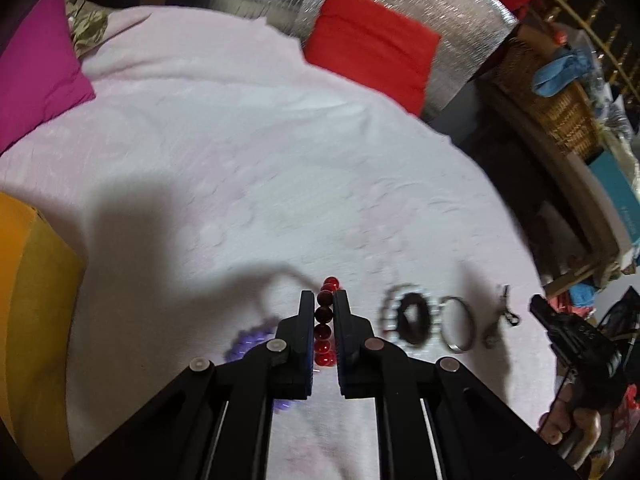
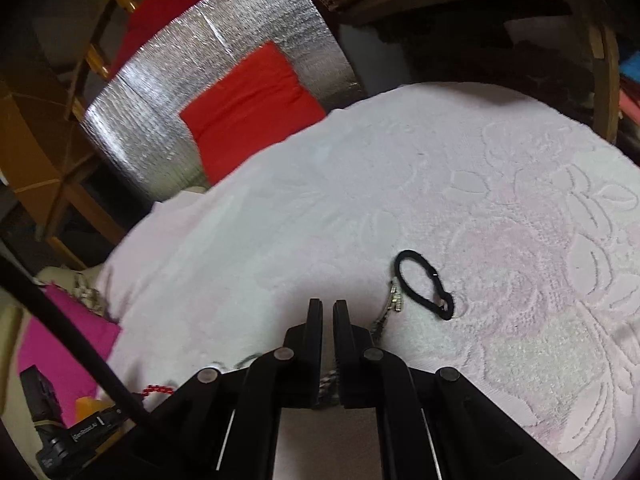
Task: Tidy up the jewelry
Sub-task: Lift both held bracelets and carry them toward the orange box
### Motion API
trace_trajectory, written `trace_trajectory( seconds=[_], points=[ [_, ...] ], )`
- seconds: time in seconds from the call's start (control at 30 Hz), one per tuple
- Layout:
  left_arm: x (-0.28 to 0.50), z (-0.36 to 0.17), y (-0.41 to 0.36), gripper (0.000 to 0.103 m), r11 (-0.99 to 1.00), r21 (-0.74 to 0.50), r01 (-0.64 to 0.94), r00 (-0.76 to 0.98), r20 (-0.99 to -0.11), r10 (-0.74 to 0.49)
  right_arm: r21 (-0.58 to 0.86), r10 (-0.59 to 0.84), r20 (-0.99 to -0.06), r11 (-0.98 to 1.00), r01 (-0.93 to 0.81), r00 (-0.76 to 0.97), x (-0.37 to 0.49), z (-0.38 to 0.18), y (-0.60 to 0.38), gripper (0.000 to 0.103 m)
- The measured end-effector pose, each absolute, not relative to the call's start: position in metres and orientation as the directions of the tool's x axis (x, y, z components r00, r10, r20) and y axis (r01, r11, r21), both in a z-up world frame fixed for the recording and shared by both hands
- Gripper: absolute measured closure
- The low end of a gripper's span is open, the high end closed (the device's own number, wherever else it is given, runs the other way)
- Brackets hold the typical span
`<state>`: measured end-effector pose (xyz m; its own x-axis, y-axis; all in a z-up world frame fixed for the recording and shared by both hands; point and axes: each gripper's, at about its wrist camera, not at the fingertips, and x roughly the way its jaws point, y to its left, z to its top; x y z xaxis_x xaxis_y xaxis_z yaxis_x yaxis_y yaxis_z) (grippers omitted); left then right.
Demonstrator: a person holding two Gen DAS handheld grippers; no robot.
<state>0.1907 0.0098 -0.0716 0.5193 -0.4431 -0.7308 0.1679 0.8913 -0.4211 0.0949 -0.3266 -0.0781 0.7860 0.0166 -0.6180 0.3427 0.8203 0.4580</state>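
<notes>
My left gripper [image 1: 324, 298] is shut on a red bead bracelet [image 1: 325, 322], held over the pale pink bedspread [image 1: 240, 160]. A purple bead bracelet [image 1: 248, 342] lies just left of the fingers. To the right lie a black and silver bracelet [image 1: 410, 318], a metal bangle [image 1: 458, 328] and a small chain piece [image 1: 500, 320]. My right gripper [image 2: 327, 306] is nearly shut with nothing clearly between the fingertips. A black hair tie [image 2: 424, 284] and a silver chain [image 2: 390, 304] lie just right of it. The red beads [image 2: 158, 390] also show at lower left in the right wrist view.
A red cushion [image 1: 372, 44] and silver foil panel [image 1: 440, 8] stand beyond the bed. A magenta pillow [image 1: 36, 64] lies at left and an orange cushion [image 1: 28, 280] at near left. Wicker baskets [image 1: 552, 96] and clutter fill the right side.
</notes>
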Motion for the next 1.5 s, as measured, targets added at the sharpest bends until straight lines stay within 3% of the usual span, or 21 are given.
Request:
trace_trajectory(
  seconds=[0.27, 0.47, 0.53, 0.7, 0.9, 0.93, 0.97, 1.0, 1.03, 1.17, 1.33, 1.5],
  points=[
    [0.17, -0.042, 0.0, 0.094, 0.894, -0.384, 0.231, 0.57, -0.691, -0.444, 0.556, 0.108, -0.59, 0.773, 0.305, 0.8, 0.085, -0.073, -0.34, 0.097],
    [0.174, -0.051, -0.008, 0.094, 0.912, -0.347, 0.22, 0.559, -0.721, -0.409, 0.589, 0.192, -0.68, 0.718, 0.37, 0.708, 0.1, -0.094, -0.349, 0.094],
    [0.173, -0.055, -0.008, 0.094, 0.912, -0.349, 0.216, 0.554, -0.725, -0.409, 0.549, 0.166, -0.714, 0.736, 0.396, 0.68, 0.11, -0.1, -0.348, 0.09],
    [0.173, -0.058, -0.008, 0.094, 0.916, -0.339, 0.216, 0.545, -0.736, -0.401, 0.478, 0.083, -0.755, 0.748, 0.46, 0.65, 0.121, -0.107, -0.351, 0.054],
    [0.178, -0.074, -0.006, 0.094, 0.925, -0.326, 0.196, 0.502, -0.777, -0.38, 0.38, -0.032, -0.776, 0.773, 0.508, 0.63, 0.143, -0.112, -0.341, 0.052],
    [0.178, -0.076, -0.005, 0.094, 0.924, -0.33, 0.194, 0.496, -0.78, -0.382, 0.346, -0.065, -0.772, 0.791, 0.505, 0.632, 0.147, -0.112, -0.337, 0.054],
    [0.179, -0.077, -0.004, 0.094, 0.924, -0.332, 0.191, 0.492, -0.782, -0.383, 0.311, -0.1, -0.769, 0.804, 0.507, 0.631, 0.15, -0.111, -0.332, 0.066],
    [0.179, -0.078, -0.004, 0.094, 0.925, -0.33, 0.189, 0.492, -0.783, -0.38, 0.262, -0.15, -0.766, 0.815, 0.517, 0.625, 0.152, -0.11, -0.328, 0.089],
    [0.179, -0.078, -0.004, 0.094, 0.927, -0.326, 0.188, 0.494, -0.784, -0.376, 0.221, -0.182, -0.767, 0.825, 0.52, 0.615, 0.155, -0.11, -0.326, 0.095],
    [0.179, -0.077, -0.001, 0.094, 0.93, -0.321, 0.18, 0.511, -0.777, -0.367, 0.196, -0.206, -0.743, 0.843, 0.501, 0.636, 0.155, -0.106, -0.322, 0.097],
    [0.173, -0.061, 0.001, 0.094, 0.923, -0.338, 0.183, 0.55, -0.743, -0.381, 0.349, -0.066, -0.646, 0.861, 0.37, 0.761, 0.129, -0.075, -0.319, 0.097],
    [0.16, -0.04, 0.008, 0.094, 0.914, -0.36, 0.188, 0.588, -0.704, -0.398, 0.401, 0.012, -0.544, 0.882, 0.247, 0.839, 0.108, -0.047, -0.304, 0.097]
  ],
)
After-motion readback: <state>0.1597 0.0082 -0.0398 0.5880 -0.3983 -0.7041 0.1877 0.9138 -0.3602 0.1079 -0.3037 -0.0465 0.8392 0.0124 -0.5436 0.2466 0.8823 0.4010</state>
